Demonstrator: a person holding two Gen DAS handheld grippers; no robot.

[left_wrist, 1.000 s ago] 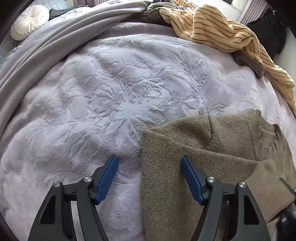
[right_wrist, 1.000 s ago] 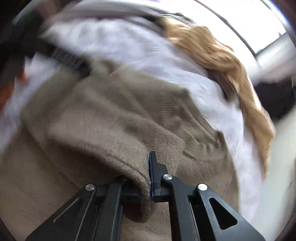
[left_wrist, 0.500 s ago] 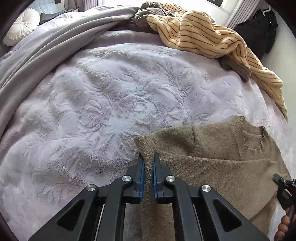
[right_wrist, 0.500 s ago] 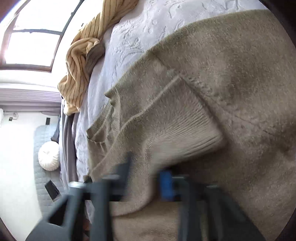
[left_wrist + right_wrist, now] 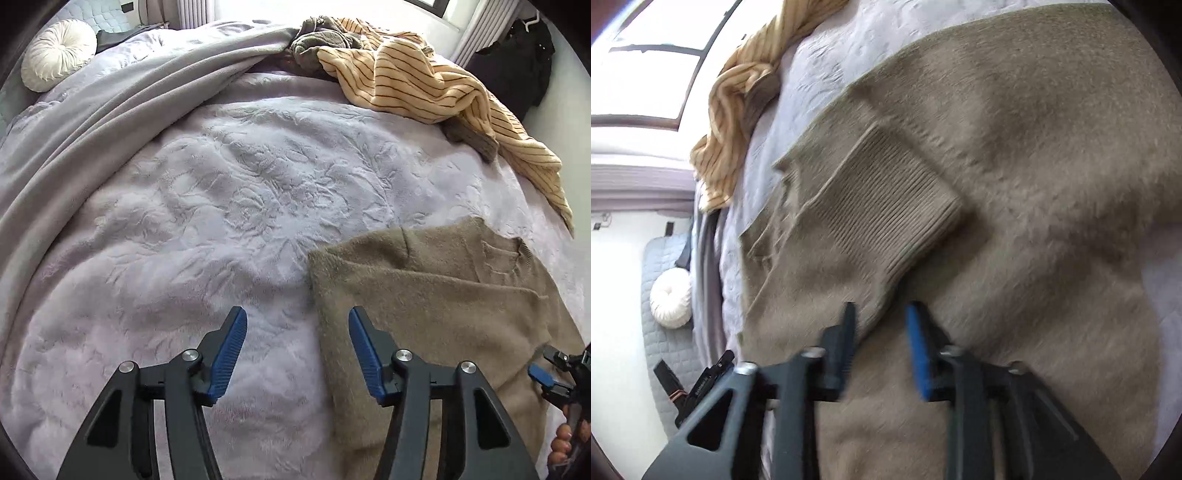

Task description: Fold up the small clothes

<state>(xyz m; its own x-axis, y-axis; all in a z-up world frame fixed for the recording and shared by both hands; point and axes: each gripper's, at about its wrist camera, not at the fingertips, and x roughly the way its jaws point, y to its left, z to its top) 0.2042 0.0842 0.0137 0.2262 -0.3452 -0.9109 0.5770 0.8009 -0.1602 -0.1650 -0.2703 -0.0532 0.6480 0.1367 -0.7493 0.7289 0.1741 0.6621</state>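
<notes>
Olive-brown sweater (image 5: 436, 295): flat on the bed (image 5: 221, 221), near its right edge, sleeve cuff (image 5: 886, 206) folded across the body. Left gripper (image 5: 297, 354): jaws opening, nothing pinched, above the sweater's left edge. Right gripper (image 5: 881, 347): jaws opening, unclamped, over the sleeve. Striped yellow garment (image 5: 424, 81): heaped at far right corner. Round white cushion (image 5: 55, 55): far left.

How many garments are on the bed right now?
3 visible. The brown sweater lies flat near the grippers; the striped top is heaped at the far edge; a grey-green piece is bunched against it. More may be hidden in that heap.
</notes>
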